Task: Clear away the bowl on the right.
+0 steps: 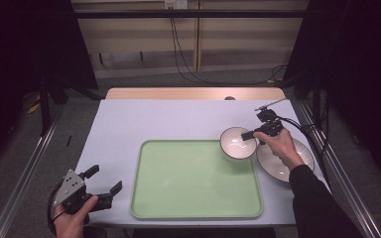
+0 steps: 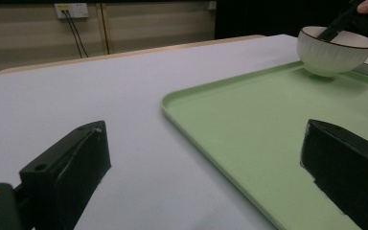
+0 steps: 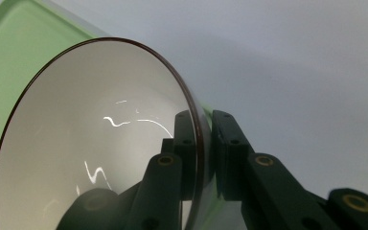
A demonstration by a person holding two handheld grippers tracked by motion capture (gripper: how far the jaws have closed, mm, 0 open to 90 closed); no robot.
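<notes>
At the near left corner of the table (image 1: 119,119), your left gripper (image 1: 102,184) rests low in your left hand (image 1: 73,220), and its jaws stand wide apart with nothing between them. In the left gripper view the two black jaws frame bare table surface on one side and the near left part of the green tray (image 2: 249,120) on the other side. The tray lies in the middle of the table, closer to the near edge, and its inside is bare. Farther away, at the far right corner of the tray, you hold the white bowl (image 1: 237,144) with your right gripper (image 1: 250,135). The jaws are clamped on the right part of the rim, one jaw inside the bowl and one outside, as the right gripper view shows clearly. The bowl seems lifted a little above the tray corner, with a shadow under it in the left gripper view. Just to the right of the bowl, a white plate (image 1: 300,163) lies on the table beside the tray, under your right hand (image 1: 283,146).
</notes>
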